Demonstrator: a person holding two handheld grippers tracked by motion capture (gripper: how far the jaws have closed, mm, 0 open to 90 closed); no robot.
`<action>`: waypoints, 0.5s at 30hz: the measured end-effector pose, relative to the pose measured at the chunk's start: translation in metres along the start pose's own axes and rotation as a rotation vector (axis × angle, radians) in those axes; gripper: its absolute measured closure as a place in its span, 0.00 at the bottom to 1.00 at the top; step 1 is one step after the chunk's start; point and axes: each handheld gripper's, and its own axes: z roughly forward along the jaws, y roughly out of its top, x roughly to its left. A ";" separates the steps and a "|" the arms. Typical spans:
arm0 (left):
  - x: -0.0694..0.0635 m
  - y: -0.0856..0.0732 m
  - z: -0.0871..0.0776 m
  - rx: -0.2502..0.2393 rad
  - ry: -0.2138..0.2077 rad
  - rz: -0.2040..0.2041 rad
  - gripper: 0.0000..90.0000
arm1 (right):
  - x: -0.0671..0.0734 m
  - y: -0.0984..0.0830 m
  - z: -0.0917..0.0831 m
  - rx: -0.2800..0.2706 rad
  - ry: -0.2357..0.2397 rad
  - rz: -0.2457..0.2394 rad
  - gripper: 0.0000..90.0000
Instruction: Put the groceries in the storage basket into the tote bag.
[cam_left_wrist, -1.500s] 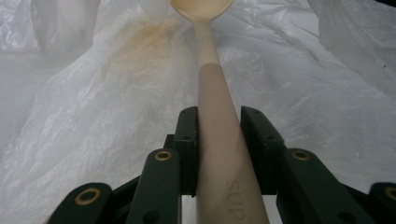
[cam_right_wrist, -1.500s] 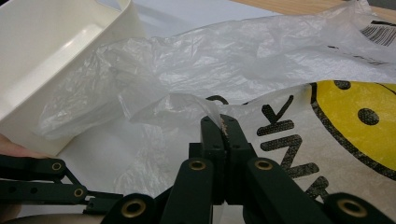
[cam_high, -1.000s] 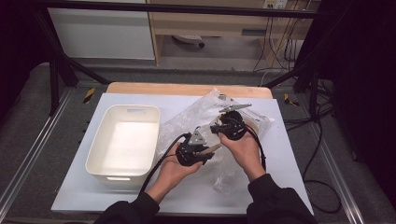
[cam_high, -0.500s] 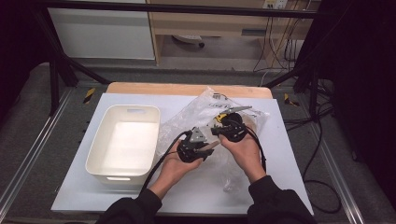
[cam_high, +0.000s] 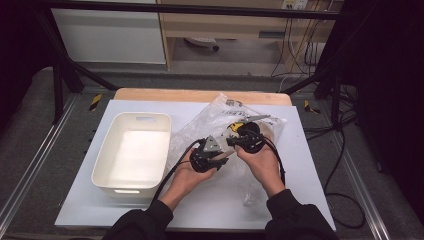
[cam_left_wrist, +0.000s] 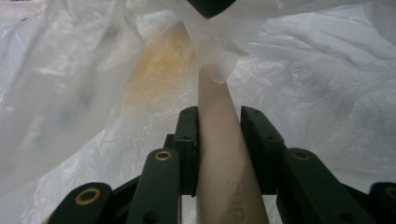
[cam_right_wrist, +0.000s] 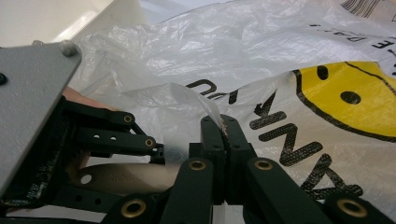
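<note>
A crumpled clear plastic bag (cam_high: 220, 120) with a yellow smiley face (cam_right_wrist: 345, 98) lies on the white table top. My left gripper (cam_left_wrist: 219, 121) is shut on a smooth beige handle (cam_left_wrist: 224, 177) whose far end slips under the bag's edge. In the high view the left gripper (cam_high: 220, 152) sits at the bag's near edge. Right beside it, my right gripper (cam_high: 234, 141) has its jaws pressed together on a flap of the bag's film (cam_right_wrist: 187, 100), holding it raised. In the right gripper view the left gripper's grey plate (cam_right_wrist: 32, 93) and the beige handle (cam_right_wrist: 126, 177) are at the left.
A white rectangular tub (cam_high: 132, 150) stands to the left of the bag, its inside bare. The white mat (cam_high: 300, 190) ends close behind the bag at a wooden strip (cam_high: 200, 95). Black cables trail from both grippers toward the person.
The left gripper has edged slightly away from the person, further into the bag's edge. The right gripper has stayed put, holding the film.
</note>
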 end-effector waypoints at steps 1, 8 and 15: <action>0.000 0.000 0.001 -0.004 0.000 0.013 0.77 | 0.000 0.000 0.000 0.000 0.000 0.000 1.00; 0.003 -0.002 0.004 -0.013 -0.007 -0.006 0.77 | 0.000 -0.002 0.002 0.007 0.004 0.001 1.00; 0.005 -0.002 0.006 -0.022 -0.018 -0.029 0.77 | 0.000 -0.005 0.005 0.014 0.006 0.008 1.00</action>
